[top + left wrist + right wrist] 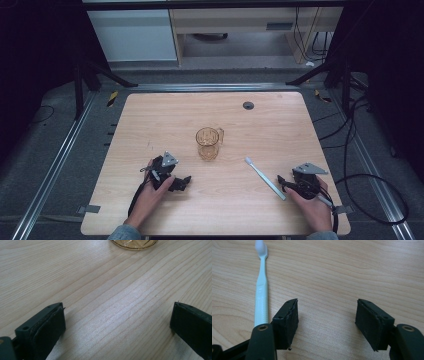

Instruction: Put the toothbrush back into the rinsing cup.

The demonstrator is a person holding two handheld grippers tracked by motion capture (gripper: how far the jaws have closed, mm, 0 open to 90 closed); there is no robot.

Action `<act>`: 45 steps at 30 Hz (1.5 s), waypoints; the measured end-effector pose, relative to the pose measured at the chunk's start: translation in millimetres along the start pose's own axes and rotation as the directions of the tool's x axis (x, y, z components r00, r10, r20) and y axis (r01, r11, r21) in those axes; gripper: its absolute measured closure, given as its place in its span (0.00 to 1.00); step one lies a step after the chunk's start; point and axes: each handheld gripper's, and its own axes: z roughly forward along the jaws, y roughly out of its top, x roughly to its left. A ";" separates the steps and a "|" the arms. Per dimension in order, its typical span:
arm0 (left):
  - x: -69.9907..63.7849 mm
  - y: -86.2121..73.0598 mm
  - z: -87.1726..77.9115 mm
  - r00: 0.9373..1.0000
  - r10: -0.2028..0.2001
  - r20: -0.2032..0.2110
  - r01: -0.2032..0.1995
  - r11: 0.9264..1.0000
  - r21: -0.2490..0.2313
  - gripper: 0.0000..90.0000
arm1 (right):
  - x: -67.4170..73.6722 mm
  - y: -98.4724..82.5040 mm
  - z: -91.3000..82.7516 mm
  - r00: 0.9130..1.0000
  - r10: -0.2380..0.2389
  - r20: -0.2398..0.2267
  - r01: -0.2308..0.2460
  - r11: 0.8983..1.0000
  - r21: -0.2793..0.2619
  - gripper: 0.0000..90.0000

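So I've got both tongs parked low at my edge of the table [150, 107]. Right gripper [327, 322] is spread, gripping nothing; the toothbrush [261, 290] lies flat just outside its left jaw, probably lined up for grabbing. Left gripper [117, 322] gapes too, amber mug [208, 143] ahead.

black jaws, grey plates, blue-grey sleeves

I am working in a lab recording cell: a bare wooden table [280, 125] stands on a grey floor inside metal floor rails [60, 150], with black stand legs [95, 75], loose cables [350, 150] and dark surrounds.
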 end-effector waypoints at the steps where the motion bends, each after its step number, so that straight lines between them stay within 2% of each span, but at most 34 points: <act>1: 0.0 0.0 0.0 1.000 0.000 0.000 0.000 1.000 0.000 0.00 | 0.2 0.1 0.1 1.000 0.001 0.002 -0.001 1.000 0.001 0.38; 6: 0.0 0.0 0.0 1.000 0.000 0.000 0.000 1.000 0.000 0.00 | 0.9 0.5 0.8 1.000 -0.001 0.000 0.001 1.000 0.005 0.34; 8: 0.0 0.0 0.0 1.000 0.000 0.000 0.000 1.000 0.000 0.00 | 2.6 1.3 1.9 1.000 -0.003 -0.008 0.003 1.000 0.012 0.28; 10: 0.0 0.0 0.0 1.000 0.000 0.000 0.000 1.000 0.000 0.00 | 5.3 2.9 4.3 1.000 0.003 -0.021 -0.002 1.000 0.025 0.16; 12: 0.0 0.0 0.0 1.000 0.000 0.000 0.000 1.000 0.000 0.00 | 6.7 3.6 4.6 1.000 0.012 -0.027 -0.011 0.999 0.034 0.13; 13: 0.0 0.0 0.0 1.000 0.000 0.000 0.000 1.000 0.000 0.00 | 9.2 7.6 1.3 0.999 -0.007 -0.033 0.009 0.999 0.035 0.09; 14: 0.0 0.0 0.0 1.000 0.000 0.000 0.000 1.000 0.000 0.00 | 9.2 7.6 1.3 0.999 -0.007 -0.033 0.009 0.999 0.035 0.09; 16: -0.1 0.0 0.0 1.000 -0.001 0.000 0.001 1.000 0.000 0.00 | 13.0 15.1 -8.4 0.999 -0.036 -0.035 0.036 0.999 -0.006 0.08; 17: -0.1 0.0 0.0 1.000 -0.001 0.000 0.001 1.000 0.000 0.00 | 19.9 28.2 -20.4 0.997 -0.070 -0.019 0.070 0.997 -0.018 0.12; 20: 0.0 0.0 -0.1 1.000 0.000 0.000 0.000 1.000 0.000 0.00 | 28.4 46.8 -33.7 0.989 -0.145 0.018 0.145 0.989 0.020 0.18; 21: -0.1 0.0 -0.1 1.000 0.000 0.000 0.000 1.000 0.000 0.00 | 28.4 46.8 -33.7 0.989 -0.145 0.018 0.145 0.989 0.020 0.18; 23: 0.0 0.0 0.0 1.000 0.000 0.000 0.000 1.000 0.000 0.00 | 34.2 68.5 -46.3 0.982 -0.185 0.029 0.183 0.982 0.041 0.24; 24: 0.0 0.0 -0.1 1.000 0.000 0.000 0.000 1.000 0.000 0.00 | 34.2 68.5 -46.3 0.982 -0.185 0.029 0.183 0.982 0.041 0.24; 25: 0.0 0.0 -0.1 1.000 0.000 0.000 0.000 1.000 0.000 0.00 | 38.0 82.1 -51.0 0.972 -0.234 0.024 0.231 0.970 0.073 0.27; 28: 0.0 0.0 -0.1 1.000 0.000 0.000 0.000 1.000 0.000 0.00 | 41.6 101.6 -53.3 0.959 -0.283 0.019 0.278 0.952 0.128 0.36; 29: 0.0 0.0 0.0 1.000 0.000 0.000 0.000 1.000 0.000 0.00 | 41.6 101.6 -53.3 0.959 -0.283 0.019 0.278 0.952 0.128 0.36; 31: 0.0 0.0 0.0 1.000 0.000 0.000 0.000 1.000 0.000 0.00 | 42.4 114.5 -52.5 0.955 -0.297 -0.007 0.294 0.941 0.166 0.39; 32: 0.0 0.0 -0.1 1.000 0.000 0.000 0.000 1.000 0.000 0.00 | 41.9 126.5 -50.5 0.950 -0.311 -0.029 0.311 0.929 0.199 0.47; 33: 0.0 0.0 -0.1 1.000 0.000 0.000 0.000 1.000 0.000 0.00 | 41.9 126.5 -50.5 0.950 -0.311 -0.029 0.311 0.929 0.199 0.47; 35: 0.0 0.0 0.0 1.000 0.000 0.000 0.000 1.000 0.000 0.00 | 40.6 142.9 -46.7 0.945 -0.322 -0.064 0.327 0.913 0.242 0.51; 36: 0.0 0.0 -0.1 1.000 0.000 0.000 0.000 1.000 0.000 0.00 | 40.6 142.9 -46.7 0.945 -0.322 -0.064 0.327 0.913 0.242 0.51; 39: 0.1 0.1 0.1 1.000 0.001 -0.001 -0.001 1.000 -0.002 0.00 | 39.7 154.6 -41.9 0.941 -0.330 -0.078 0.339 0.903 0.262 0.51; 40: 0.1 0.0 0.1 1.000 0.001 -0.001 -0.001 1.000 -0.002 0.00 | 40.4 160.1 -39.9 0.936 -0.344 -0.079 0.353 0.895 0.274 0.54; 42: 0.1 0.1 0.1 1.000 0.001 -0.001 -0.001 1.000 -0.003 0.00 | 41.1 162.5 -39.1 0.935 -0.343 -0.088 0.354 0.894 0.275 0.55; 45: 0.1 0.1 0.1 1.000 0.001 -0.001 -0.001 1.000 -0.002 0.00 | 43.7 169.8 -37.3 0.932 -0.349 -0.100 0.363 0.886 0.289 0.55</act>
